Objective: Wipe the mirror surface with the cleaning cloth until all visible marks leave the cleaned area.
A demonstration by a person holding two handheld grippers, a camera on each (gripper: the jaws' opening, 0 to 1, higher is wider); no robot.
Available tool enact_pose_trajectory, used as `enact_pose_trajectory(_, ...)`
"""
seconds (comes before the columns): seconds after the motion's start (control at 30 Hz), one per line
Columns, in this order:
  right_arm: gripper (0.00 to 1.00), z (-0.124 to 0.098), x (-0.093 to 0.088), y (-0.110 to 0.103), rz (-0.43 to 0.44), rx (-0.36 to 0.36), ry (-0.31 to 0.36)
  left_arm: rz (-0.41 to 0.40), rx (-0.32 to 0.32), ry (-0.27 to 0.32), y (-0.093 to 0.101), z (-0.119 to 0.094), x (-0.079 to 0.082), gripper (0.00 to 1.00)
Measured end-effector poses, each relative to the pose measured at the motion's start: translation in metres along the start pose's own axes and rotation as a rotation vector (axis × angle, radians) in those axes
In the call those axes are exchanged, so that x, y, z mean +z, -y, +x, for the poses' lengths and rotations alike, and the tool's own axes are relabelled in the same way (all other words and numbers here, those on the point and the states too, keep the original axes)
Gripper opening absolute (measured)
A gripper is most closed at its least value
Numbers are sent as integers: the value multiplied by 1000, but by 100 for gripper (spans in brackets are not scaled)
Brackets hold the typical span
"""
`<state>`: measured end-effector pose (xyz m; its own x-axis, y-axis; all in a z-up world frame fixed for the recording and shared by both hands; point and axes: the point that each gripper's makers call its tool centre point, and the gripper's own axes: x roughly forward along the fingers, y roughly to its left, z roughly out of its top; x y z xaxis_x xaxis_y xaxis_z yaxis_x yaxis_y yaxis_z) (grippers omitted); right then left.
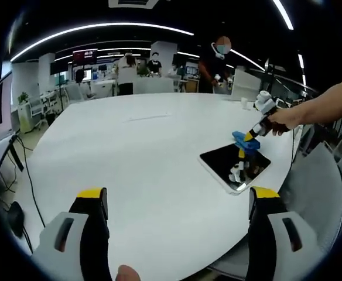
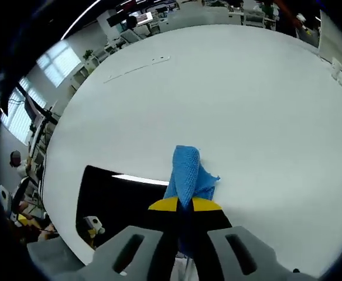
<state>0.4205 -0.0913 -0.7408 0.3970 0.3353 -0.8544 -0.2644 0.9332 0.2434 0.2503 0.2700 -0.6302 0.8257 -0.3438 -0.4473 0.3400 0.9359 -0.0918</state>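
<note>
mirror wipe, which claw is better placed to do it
Right. The right claw is shut on the blue cloth at the mirror; the left claw is open over bare table.

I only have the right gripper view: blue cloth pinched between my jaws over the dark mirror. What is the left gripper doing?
Observer: The left gripper is open, its jaws wide apart above bare white table, holding nothing.
Operator: How does the mirror lie on the table?
Observer: The dark rectangular mirror lies flat near the round table's edge, all four corners showing.
Operator: Where does my cloth touch it?
Observer: The blue cleaning cloth, held by the right gripper, sits at the mirror's far edge.
Operator: Anyone nearby?
Observer: A person in a dark top stands beyond the table's far side.
</note>
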Motion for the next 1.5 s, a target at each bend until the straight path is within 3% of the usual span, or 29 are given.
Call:
enact_pose_trajectory(0.1,1,-2,-2,-4,-47,-20,-5,5,-1,9,-1,-1,2,99)
enact_pose_trajectory(0.43,0,-5,-1,-11,-48,-26,-19,40,-20,-2,1,5,5,99)
enact_pose_trajectory(0.8,0,3,-1,-42,-44,11,-46,44,-30,-21,4,9,5,99)
enact_pose_trajectory(1.1,0,20,5,-70,-46,38,-52,37,-42,-7,6,11,18,99)
enact_pose_trajectory(1.5,0,29,3,-105,-55,56,-63,-10,-59,-21,15,17,11,99)
